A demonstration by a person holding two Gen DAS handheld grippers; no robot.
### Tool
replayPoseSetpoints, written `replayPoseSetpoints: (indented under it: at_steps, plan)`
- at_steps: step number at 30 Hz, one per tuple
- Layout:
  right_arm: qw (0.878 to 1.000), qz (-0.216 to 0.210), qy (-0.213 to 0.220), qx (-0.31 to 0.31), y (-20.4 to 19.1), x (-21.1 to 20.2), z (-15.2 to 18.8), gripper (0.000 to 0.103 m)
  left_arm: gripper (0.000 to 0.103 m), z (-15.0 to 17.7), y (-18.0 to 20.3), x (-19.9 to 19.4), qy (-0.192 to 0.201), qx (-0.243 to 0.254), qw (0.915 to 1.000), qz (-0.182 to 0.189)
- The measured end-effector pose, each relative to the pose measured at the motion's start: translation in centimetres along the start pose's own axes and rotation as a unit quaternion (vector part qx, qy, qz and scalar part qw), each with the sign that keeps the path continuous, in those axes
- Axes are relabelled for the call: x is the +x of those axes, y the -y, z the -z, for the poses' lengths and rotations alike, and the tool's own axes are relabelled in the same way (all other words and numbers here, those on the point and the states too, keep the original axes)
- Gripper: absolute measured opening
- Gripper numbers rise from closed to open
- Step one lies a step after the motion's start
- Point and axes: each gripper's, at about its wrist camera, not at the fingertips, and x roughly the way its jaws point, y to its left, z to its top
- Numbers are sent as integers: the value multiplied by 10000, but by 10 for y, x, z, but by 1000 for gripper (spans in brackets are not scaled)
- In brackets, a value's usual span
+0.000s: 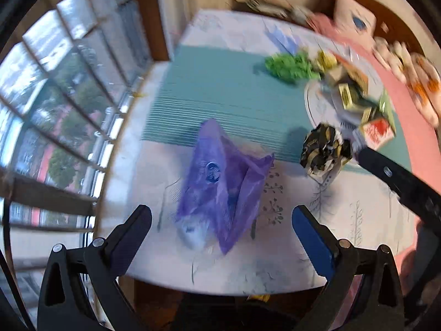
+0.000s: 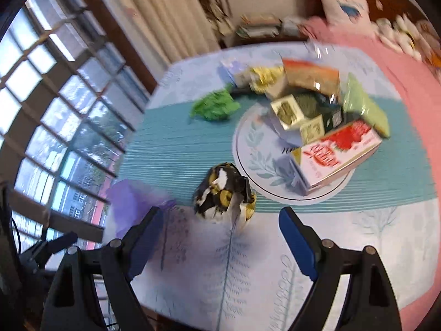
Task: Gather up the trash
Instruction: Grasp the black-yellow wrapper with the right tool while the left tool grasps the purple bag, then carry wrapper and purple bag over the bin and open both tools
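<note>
Black left gripper [image 1: 222, 229] gapes wide over one purple bag [image 1: 223, 187]; right gripper [image 2: 219, 231], equally wide, holds nothing, one black-yellow wad [image 2: 223, 193] just ahead. Table [image 2: 248, 275] carries leaf-print cloth, teal runner [image 2: 171, 149], one green wad [image 2: 215, 106], plate [image 2: 253, 143] of boxes; lettering blurred. Windows left.

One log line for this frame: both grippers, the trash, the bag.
left gripper: open, over purple plastic bag | right gripper: open, facing crumpled black-and-yellow wrapper | crumpled green paper: on table
</note>
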Motion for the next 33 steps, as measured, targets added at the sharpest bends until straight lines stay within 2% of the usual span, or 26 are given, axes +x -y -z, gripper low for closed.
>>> replayPoseSetpoints:
  at_steps: [4,8,9,12,13,17,21,22,24,29,33]
  plan:
    - [9987,352,-213,300,-2,42,-11,86,101,-15,-4,46,-593,254,9979,80]
    - [9967,558,-262,524,-3,63,-13,86,100,-22,-8,74,-873,488,9949,124]
    - [9961,638,-282,544,-3,66,-13,86,97,-24,-10,79,-928,531,9941,156]
    - [9955,641,-379,591,-4,74,-9,76,80,-29,-14,93,-1142,602,9912,300]
    - [9953,614,-415,623,-4,77,-7,72,77,-30,-14,97,-1192,642,9904,281]
    - [9955,649,-297,626,-3,73,-4,64,68,-35,-8,98,-1065,957,9895,192]
    - [9957,641,-260,611,-2,70,-6,54,39,-38,-6,95,-946,1075,9894,221]
    - [9957,669,-241,593,-2,67,-6,47,34,-38,-6,93,-911,1080,9897,248]
    - [9960,603,-245,607,0,65,-7,44,20,-38,-4,90,-859,1090,9899,278]
    - [9978,437,-173,478,-3,53,-7,38,14,-41,-10,79,-822,948,9917,281]
    - [9995,160,-32,255,-5,32,-3,38,13,-27,-9,54,-489,660,9965,181]
